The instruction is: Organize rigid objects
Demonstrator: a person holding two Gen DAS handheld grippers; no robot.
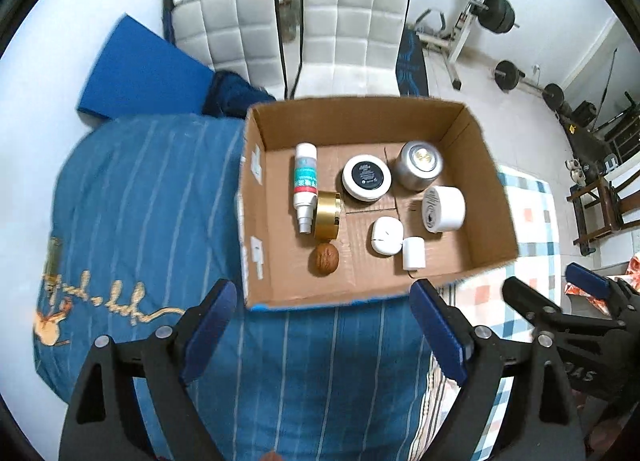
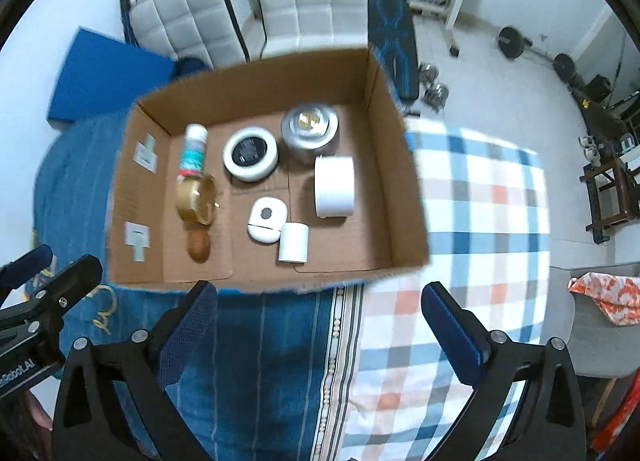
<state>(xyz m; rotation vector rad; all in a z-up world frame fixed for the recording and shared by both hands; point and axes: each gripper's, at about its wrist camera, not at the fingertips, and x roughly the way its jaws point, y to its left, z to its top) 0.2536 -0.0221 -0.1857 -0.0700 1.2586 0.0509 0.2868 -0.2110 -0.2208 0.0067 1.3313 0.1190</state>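
An open cardboard box [image 1: 488, 197] [image 2: 396, 197] sits on the bed. Inside lie a white spray bottle [image 1: 305, 185] [image 2: 193, 151], a gold jar [image 1: 328, 215] [image 2: 195, 199], a walnut [image 1: 325, 258] [image 2: 199, 246], a white jar with a black lid [image 1: 366, 177] [image 2: 250, 154], a silver tin [image 1: 418, 165] [image 2: 309, 129], a large white cylinder [image 1: 443, 209] [image 2: 334, 185], a white earbud case [image 1: 386, 236] [image 2: 266, 219] and a small white cylinder [image 1: 413, 253] [image 2: 293, 242]. My left gripper [image 1: 322, 325] and right gripper [image 2: 320, 321] are both open and empty, just in front of the box.
The bed has a blue striped blanket [image 1: 132, 221] on the left and a checked cover [image 2: 480, 221] on the right. Two white padded chairs [image 1: 344, 33] stand behind the box. Gym weights [image 1: 500, 13] fill the far right. A blue mat [image 1: 140, 69] leans at the back left.
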